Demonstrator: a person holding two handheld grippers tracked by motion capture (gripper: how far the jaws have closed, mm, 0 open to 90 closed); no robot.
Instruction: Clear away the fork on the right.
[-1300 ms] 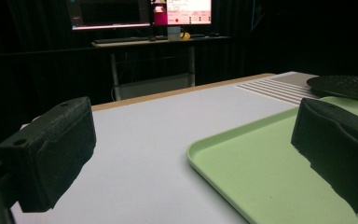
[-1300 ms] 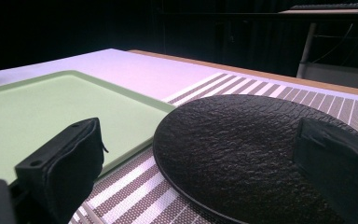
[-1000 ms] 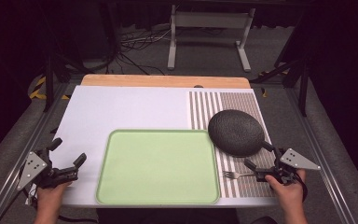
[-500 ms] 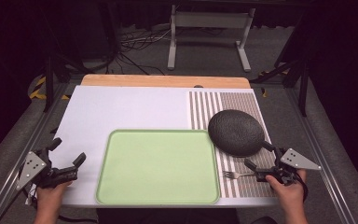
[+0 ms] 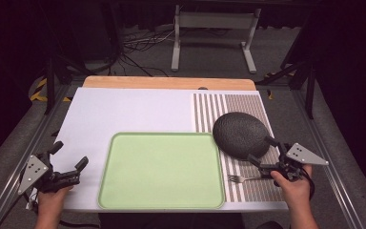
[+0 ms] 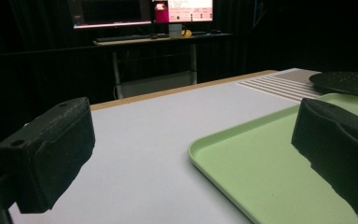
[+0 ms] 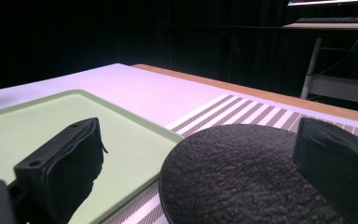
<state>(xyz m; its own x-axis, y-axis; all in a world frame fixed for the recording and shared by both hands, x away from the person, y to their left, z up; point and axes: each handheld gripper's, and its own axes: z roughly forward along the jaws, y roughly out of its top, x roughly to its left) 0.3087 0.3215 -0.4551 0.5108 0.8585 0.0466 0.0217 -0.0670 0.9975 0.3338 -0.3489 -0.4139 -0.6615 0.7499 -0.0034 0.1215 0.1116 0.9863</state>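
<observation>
Right gripper (image 5: 262,153) spread beside dark textured oval plate (image 5: 241,135), near tabletop's right edge; left gripper (image 5: 69,157) spread, left of pale green rectangular tray (image 5: 162,170).

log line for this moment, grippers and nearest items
left gripper open, at tray | right gripper open, at dark plate | fork on mat

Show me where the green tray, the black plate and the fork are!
green tray (image 5: 162,169), high view, middle of its flat floor.
black plate (image 5: 240,135), high view, centre of its bumpy top.
fork (image 5: 238,179), high view, neck behind the prongs.
</observation>
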